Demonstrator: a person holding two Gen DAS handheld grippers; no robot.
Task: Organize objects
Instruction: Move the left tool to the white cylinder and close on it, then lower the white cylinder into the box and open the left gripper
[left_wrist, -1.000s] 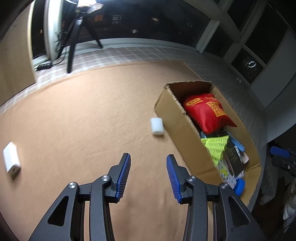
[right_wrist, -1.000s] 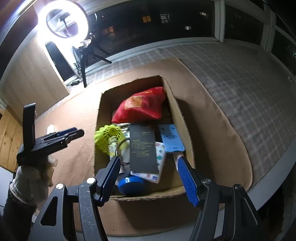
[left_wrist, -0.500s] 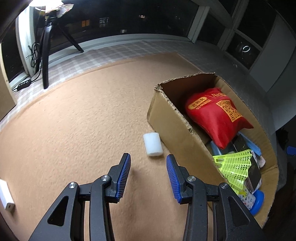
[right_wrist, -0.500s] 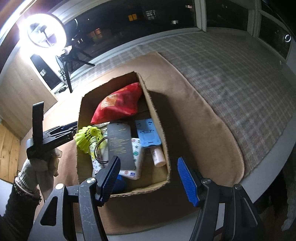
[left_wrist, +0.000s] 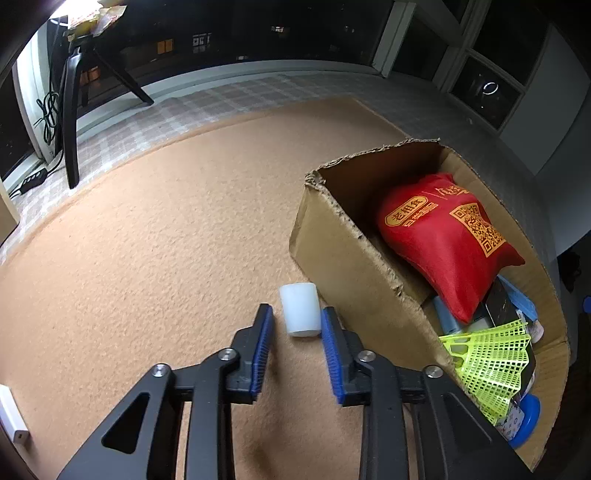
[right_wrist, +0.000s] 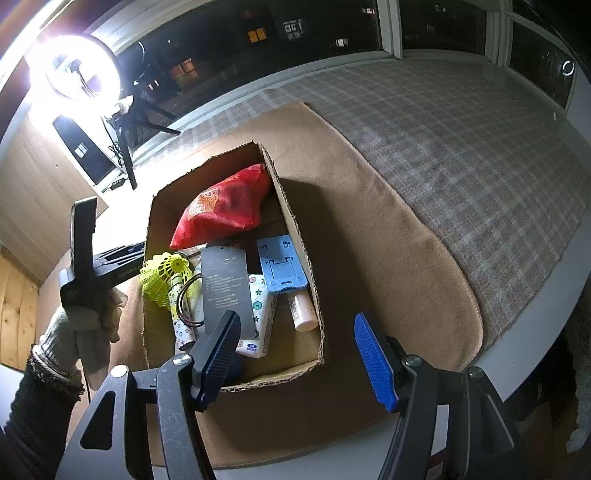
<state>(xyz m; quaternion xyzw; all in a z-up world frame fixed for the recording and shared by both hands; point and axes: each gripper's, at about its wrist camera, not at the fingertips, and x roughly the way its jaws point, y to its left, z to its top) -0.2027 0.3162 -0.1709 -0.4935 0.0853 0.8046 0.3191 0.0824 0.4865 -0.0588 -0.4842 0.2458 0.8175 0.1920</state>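
Left gripper (left_wrist: 297, 325) closing in on white cup (left_wrist: 300, 309), last stretch of tidying

Jaws have just been narrowing, cup between them, pads not yet pressing; cup lies on tan mat (left_wrist: 155, 251) just left of cardboard box (left_wrist: 354, 266); box already holds red bag (left_wrist: 443, 236), shuttlecock, more; white block (left_wrist: 11, 417) far left also out; right gripper (right_wrist: 295, 354) half-open, empty, above box's near end.

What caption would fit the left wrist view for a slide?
Left gripper closing around a white cylinder lying on the tan mat beside the filled cardboard box.
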